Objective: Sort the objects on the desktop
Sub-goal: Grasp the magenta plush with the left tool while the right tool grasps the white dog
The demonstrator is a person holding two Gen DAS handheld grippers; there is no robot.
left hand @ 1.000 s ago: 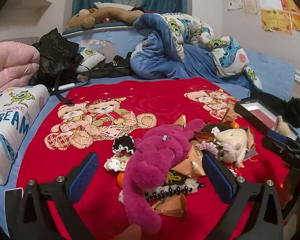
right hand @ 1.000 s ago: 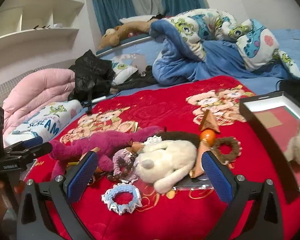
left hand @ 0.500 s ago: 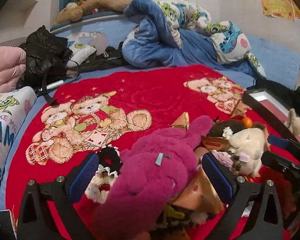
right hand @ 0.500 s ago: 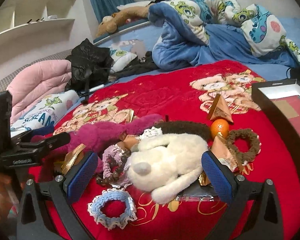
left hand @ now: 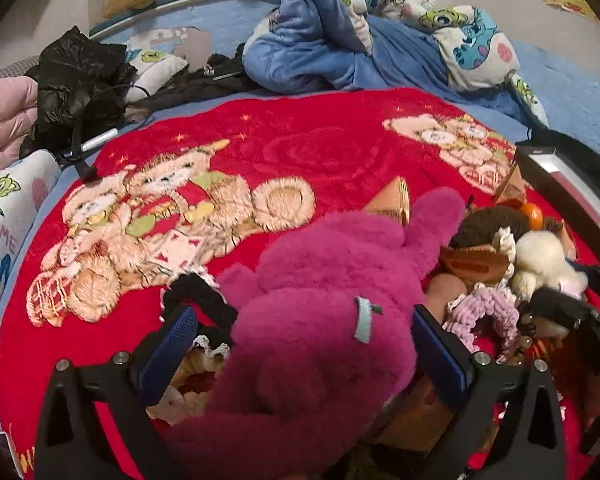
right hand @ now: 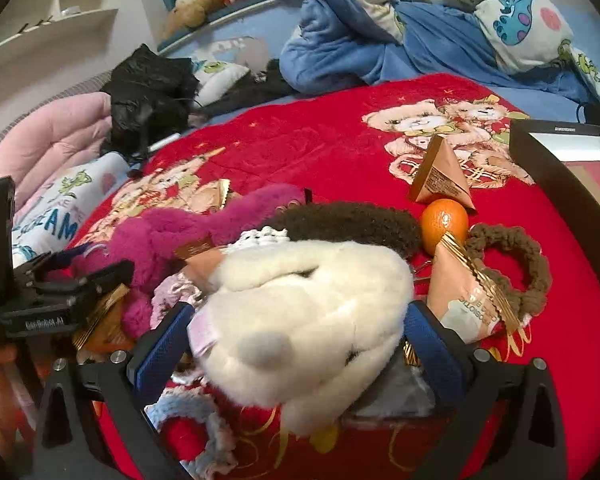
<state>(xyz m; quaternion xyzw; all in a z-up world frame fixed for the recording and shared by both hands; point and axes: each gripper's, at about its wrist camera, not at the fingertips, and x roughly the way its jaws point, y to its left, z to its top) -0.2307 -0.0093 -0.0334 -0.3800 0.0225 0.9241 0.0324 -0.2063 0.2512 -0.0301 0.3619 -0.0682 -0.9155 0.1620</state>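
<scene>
Pink plush toy (left hand: 324, 320) lies near, between the spread fingers of the left gripper (left hand: 300, 344); right gripper (right hand: 292, 344) (also spread) straddles the white plush toy (right hand: 300, 312). Closing could catch the neighbouring hair ties (left hand: 484, 312).

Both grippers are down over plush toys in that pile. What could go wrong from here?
1. The magenta plush overlaps the black scrunchie and a gold packet; lifting may drag them.
2. The white plush lies over the blue scrunchie and a packet; these may snag.
3. Left gripper and right gripper work close together; a collision is possible.
</scene>
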